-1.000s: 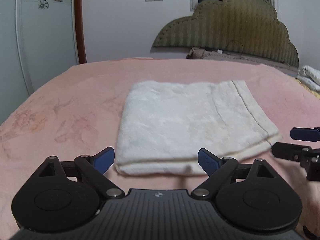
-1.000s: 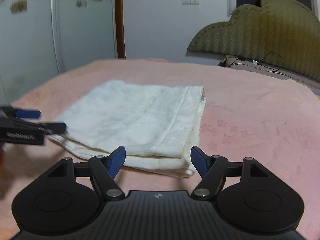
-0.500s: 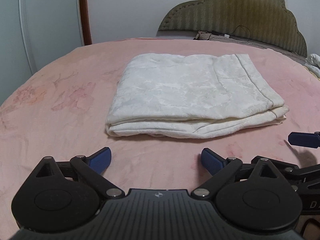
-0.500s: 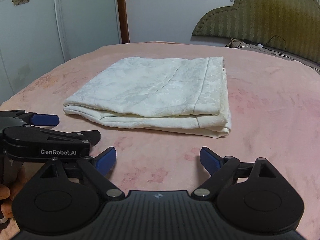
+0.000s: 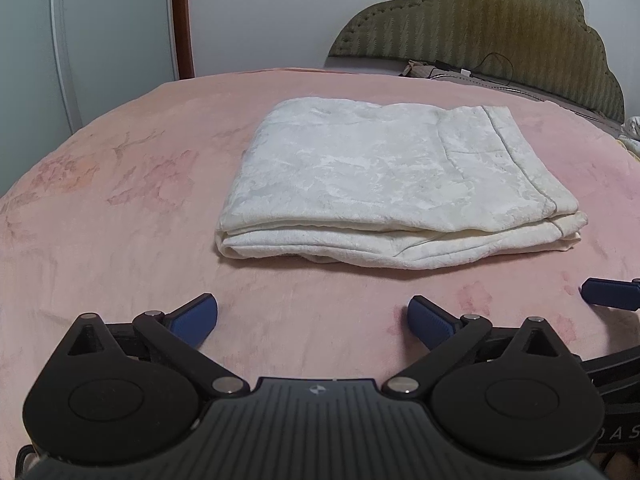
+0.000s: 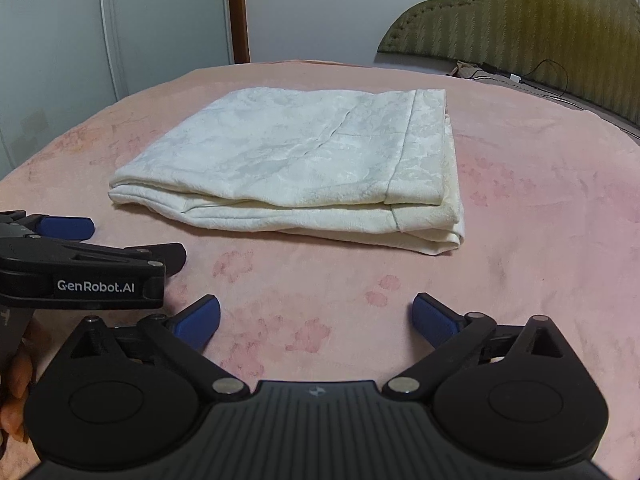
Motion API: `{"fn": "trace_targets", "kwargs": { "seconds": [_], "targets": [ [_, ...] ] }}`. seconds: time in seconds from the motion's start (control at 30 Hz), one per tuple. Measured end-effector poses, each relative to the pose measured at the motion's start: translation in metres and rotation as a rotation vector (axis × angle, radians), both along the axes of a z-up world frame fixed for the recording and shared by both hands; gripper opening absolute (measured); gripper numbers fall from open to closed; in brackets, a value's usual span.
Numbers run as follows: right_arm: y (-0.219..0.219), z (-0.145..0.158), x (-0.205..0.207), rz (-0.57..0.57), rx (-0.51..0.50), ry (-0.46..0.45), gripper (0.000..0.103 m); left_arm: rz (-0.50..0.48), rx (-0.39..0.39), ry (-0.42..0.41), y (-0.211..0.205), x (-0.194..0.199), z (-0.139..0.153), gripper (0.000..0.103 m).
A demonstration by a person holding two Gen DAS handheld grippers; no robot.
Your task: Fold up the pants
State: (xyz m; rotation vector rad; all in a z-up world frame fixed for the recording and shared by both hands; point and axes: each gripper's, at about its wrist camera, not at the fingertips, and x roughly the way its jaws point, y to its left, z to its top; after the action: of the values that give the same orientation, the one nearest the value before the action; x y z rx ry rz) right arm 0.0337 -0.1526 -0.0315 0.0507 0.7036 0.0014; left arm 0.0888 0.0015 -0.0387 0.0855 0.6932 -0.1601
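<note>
At right edge of left view, right gripper (image 5: 612,300) cut off; white pants (image 5: 392,188) folded flat; left gripper (image 5: 312,316) and right both opening, nothing between.

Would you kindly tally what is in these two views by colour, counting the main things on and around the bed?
White: 1, the folded pants
Pink: 1, the floral blanket
Olive green: 1, the padded headboard
Black with blue pads: 2, the left gripper and the right gripper, both empty, jaws opening
Total: 5

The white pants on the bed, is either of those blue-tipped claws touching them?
No: the folded white pants lie alone on the pink blanket, with bare blanket between them and the left gripper and right gripper.
</note>
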Motion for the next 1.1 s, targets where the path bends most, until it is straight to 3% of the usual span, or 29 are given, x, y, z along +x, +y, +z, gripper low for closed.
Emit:
{"fn": "trace_targets", "kwargs": {
  "seconds": [0.4, 0.57, 0.73, 0.87, 0.93, 0.97, 1.1],
  "targets": [
    [0.0, 0.004, -0.006, -0.044, 0.031, -0.018, 0.103, -0.002, -0.008, -0.004, 0.002, -0.002, -0.001, 0.103],
    [-0.029, 0.029, -0.029, -0.117, 0.336, -0.082, 0.103, -0.002, -0.006, -0.003, 0.002, -0.002, -0.001, 0.103],
    [-0.041, 0.076, -0.056, -0.115, 0.486, -0.178, 0.103, -0.003, -0.008, -0.002, 0.002, -0.002, -0.001, 0.103],
    [-0.029, 0.104, -0.066, -0.006, 0.604, -0.231, 0.103, -0.003, -0.007, -0.002, 0.002, -0.002, -0.001, 0.103],
    [-0.018, 0.109, -0.066, 0.023, 0.568, -0.257, 0.103, -0.003, -0.007, -0.002, 0.002, -0.002, -0.001, 0.103],
    [-0.011, 0.108, -0.062, 0.016, 0.503, -0.271, 0.103, -0.003, -0.007, -0.003, 0.002, -0.002, -0.001, 0.103],
    [0.0, 0.081, -0.042, -0.137, 0.146, -0.216, 0.103, -0.003, -0.007, -0.002, 0.002, -0.002, -0.001, 0.103]
  ]
}}
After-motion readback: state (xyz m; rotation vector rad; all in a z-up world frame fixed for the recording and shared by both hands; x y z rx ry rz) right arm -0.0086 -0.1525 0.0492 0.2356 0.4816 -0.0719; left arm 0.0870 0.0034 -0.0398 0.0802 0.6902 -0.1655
